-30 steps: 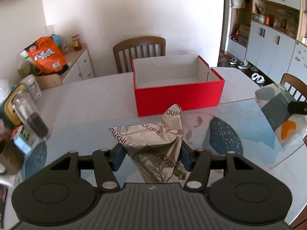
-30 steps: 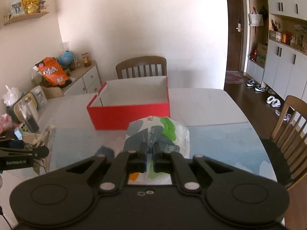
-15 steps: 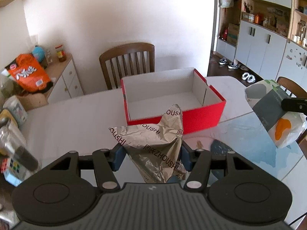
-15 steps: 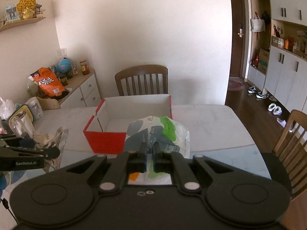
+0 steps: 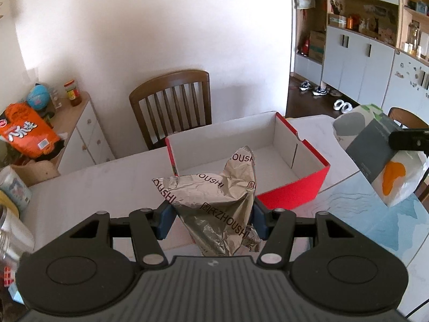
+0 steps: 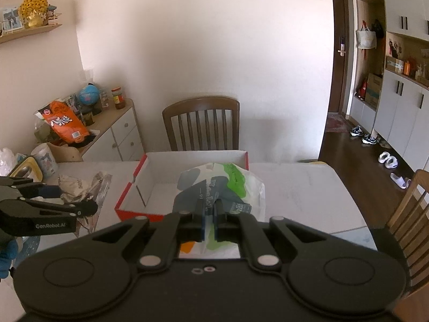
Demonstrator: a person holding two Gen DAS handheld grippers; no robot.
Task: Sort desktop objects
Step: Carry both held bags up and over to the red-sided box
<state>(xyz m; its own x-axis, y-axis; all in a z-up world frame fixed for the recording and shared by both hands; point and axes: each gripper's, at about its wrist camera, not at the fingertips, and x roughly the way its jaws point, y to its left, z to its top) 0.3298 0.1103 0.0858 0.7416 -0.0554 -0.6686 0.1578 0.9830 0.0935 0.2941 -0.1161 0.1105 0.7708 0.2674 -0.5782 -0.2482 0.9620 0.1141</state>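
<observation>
My left gripper is shut on a crumpled silver foil snack bag, held above the table just in front of the open red box. My right gripper is shut on the edge of a white plastic packet with grey, green and orange print, which hangs over the near side of the red box. In the left wrist view the white packet hangs at the right, above the table and to the right of the box. The right wrist view shows the left gripper with the foil bag at the left.
A wooden chair stands behind the table. A low cabinet at the left carries an orange snack bag, a globe and a jar. Jars and cartons crowd the table's left edge. Another chair stands at the right.
Both grippers have carried their bags forward and a little upward toward the red box, which now sits closer and lower in both views. Neither grip has changed.
</observation>
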